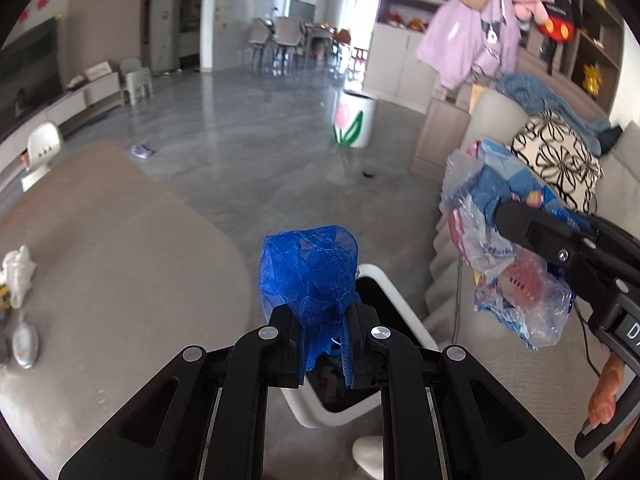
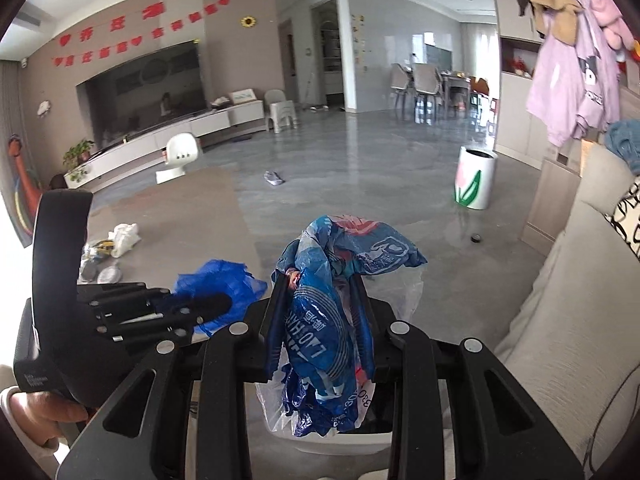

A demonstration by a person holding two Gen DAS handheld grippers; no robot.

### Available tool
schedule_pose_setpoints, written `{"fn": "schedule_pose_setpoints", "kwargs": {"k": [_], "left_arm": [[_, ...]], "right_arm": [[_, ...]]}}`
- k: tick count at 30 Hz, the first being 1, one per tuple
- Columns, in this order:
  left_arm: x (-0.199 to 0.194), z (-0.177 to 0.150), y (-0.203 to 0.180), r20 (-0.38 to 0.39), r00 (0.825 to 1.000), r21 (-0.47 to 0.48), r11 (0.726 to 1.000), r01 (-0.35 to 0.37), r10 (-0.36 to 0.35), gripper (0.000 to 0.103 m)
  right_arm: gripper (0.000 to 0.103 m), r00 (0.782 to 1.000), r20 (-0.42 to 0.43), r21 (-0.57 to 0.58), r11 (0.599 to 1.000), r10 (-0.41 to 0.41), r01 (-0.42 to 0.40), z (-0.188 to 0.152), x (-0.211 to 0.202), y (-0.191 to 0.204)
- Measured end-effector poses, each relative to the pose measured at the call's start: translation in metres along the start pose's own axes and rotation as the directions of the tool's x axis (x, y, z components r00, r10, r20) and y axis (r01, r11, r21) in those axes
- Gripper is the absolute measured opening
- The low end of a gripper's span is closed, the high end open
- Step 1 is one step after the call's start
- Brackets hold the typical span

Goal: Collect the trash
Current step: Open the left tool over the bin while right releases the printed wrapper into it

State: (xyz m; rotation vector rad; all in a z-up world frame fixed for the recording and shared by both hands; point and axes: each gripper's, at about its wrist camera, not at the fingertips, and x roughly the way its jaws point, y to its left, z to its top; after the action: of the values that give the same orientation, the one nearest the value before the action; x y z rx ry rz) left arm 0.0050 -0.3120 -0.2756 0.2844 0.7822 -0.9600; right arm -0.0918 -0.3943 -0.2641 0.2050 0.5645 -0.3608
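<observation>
My left gripper (image 1: 323,320) is shut on a crumpled blue mesh wad (image 1: 308,268) and holds it above a white trash bin (image 1: 396,300) with a dark inside. The wad also shows in the right wrist view (image 2: 218,286). My right gripper (image 2: 320,292) is shut on a bundle of blue and clear plastic wrappers (image 2: 340,280), over the same bin (image 2: 340,446). The bundle also shows at the right of the left wrist view (image 1: 500,240). More trash lies on the rug: a white crumpled bag (image 1: 16,272) and a silvery pouch (image 1: 25,345).
A beige sofa (image 2: 560,320) with a patterned cushion (image 1: 556,160) is on the right. A tulip-printed white bin (image 2: 476,184) stands on the grey floor. A small wrapper (image 2: 274,178) and a dark cap (image 2: 476,238) lie on the floor. A TV unit lines the left wall.
</observation>
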Motion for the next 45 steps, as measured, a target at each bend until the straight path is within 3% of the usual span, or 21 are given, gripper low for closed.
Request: {"fn": "schedule_pose_setpoints", "kwargs": {"k": [7, 9, 10, 11, 12, 13, 15, 18, 33, 35, 37, 39, 45], "left_arm": [[0.034, -0.001, -0.019, -0.075, 0.997, 0.036, 0.999, -0.003, 0.005, 0.013], [0.046, -0.002, -0.021, -0.104, 0.995, 0.027, 1.000, -0.004, 0.006, 0.018], [0.053, -0.001, -0.022, -0.124, 0.992, 0.020, 1.000, -0.004, 0.007, 0.037], [0.058, 0.000, -0.023, -0.138, 0.990, 0.014, 1.000, -0.014, 0.016, 0.073], [0.065, 0.001, -0.025, -0.153, 0.987, 0.010, 0.999, -0.046, 0.047, 0.092], [0.069, 0.000, -0.025, -0.157, 0.984, 0.011, 0.996, -0.088, 0.088, 0.098], [0.079, 0.000, -0.031, -0.171, 0.977, 0.038, 0.992, -0.123, 0.128, 0.098], [0.083, -0.001, -0.034, -0.179, 0.976, 0.044, 0.992, -0.119, 0.125, 0.098], [0.045, 0.004, 0.009, -0.093, 0.960, 0.020, 0.965, -0.262, 0.262, 0.098], [0.036, 0.007, 0.015, -0.074, 0.959, 0.001, 0.961, -0.276, 0.275, 0.098], [0.027, 0.008, 0.022, -0.054, 0.956, -0.023, 0.956, -0.291, 0.290, 0.098], [0.017, 0.009, 0.030, -0.041, 0.954, -0.049, 0.953, -0.300, 0.299, 0.098], [-0.001, 0.009, 0.056, -0.027, 0.943, -0.106, 0.937, -0.334, 0.333, 0.098]], "right_arm": [[0.032, 1.000, -0.014, 0.021, 1.000, -0.005, 0.006, -0.008, 0.016, -0.019], [0.032, 1.000, -0.022, 0.016, 1.000, -0.003, 0.004, -0.012, 0.020, -0.024], [0.032, 1.000, -0.024, 0.016, 1.000, -0.004, 0.004, -0.014, 0.022, -0.026], [0.032, 1.000, -0.028, 0.020, 1.000, -0.002, 0.003, -0.013, 0.021, -0.027], [0.032, 0.999, -0.035, 0.027, 1.000, 0.001, 0.000, -0.015, 0.024, -0.031], [0.032, 0.999, -0.039, 0.031, 1.000, 0.000, 0.002, -0.016, 0.024, -0.031], [0.032, 0.999, -0.050, 0.044, 0.999, -0.003, 0.005, -0.020, 0.026, -0.038], [0.033, 0.998, -0.067, 0.060, 0.998, 0.000, 0.004, -0.024, 0.030, -0.043], [0.037, 0.988, -0.149, 0.027, 0.999, 0.039, -0.035, -0.036, 0.072, -0.022], [0.046, 0.987, -0.157, -0.006, 1.000, 0.026, -0.027, -0.036, 0.078, -0.017], [0.076, 0.984, -0.174, -0.052, 0.998, 0.028, -0.038, -0.038, 0.089, -0.011], [0.099, 0.982, -0.189, -0.103, 0.994, 0.006, -0.026, -0.041, 0.099, -0.007], [0.099, 0.979, -0.205, -0.152, 0.988, 0.005, -0.037, -0.040, 0.103, 0.000]]}}
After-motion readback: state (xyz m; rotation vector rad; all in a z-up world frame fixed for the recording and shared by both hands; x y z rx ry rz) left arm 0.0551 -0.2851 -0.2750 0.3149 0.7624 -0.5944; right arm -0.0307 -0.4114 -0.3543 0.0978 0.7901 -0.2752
